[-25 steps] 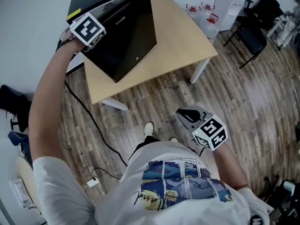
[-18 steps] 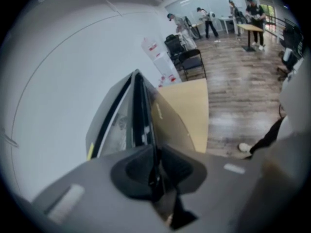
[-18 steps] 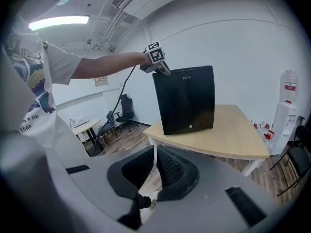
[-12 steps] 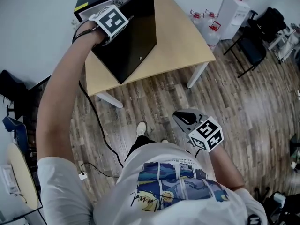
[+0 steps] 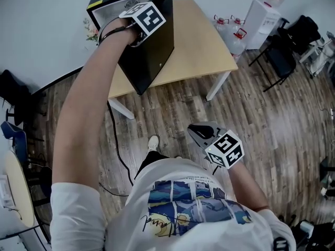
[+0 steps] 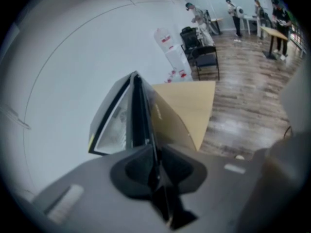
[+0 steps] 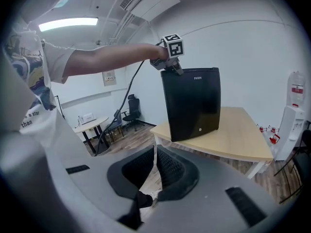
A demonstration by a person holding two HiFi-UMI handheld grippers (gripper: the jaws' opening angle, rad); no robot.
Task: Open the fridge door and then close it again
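Observation:
A black mini fridge [image 5: 152,51] stands on a light wooden table [image 5: 199,41]. Its door [image 6: 141,110] is ajar, and a pale wedge of interior shows beside it in the left gripper view. My left gripper [image 5: 138,34] reaches over the top of the fridge, and the door's top edge runs between its jaws [image 6: 154,152], which are shut on it. The right gripper view shows that gripper [image 7: 170,66] at the top left corner of the door front [image 7: 192,103]. My right gripper [image 5: 201,132] hangs low over the floor near the body, its jaws [image 7: 155,147] shut on nothing.
A white water dispenser [image 5: 259,14] and water bottles [image 5: 235,33] stand beyond the table's far corner, with dark chairs [image 5: 282,56] to the right. A black cable [image 5: 118,150] trails across the wood floor. A small round table [image 7: 92,125] stands further back. People stand far down the room [image 6: 233,13].
My left hand has moved to the right across the fridge's top with the door edge. The pale gap between door and body has widened. The right gripper has drifted a little.

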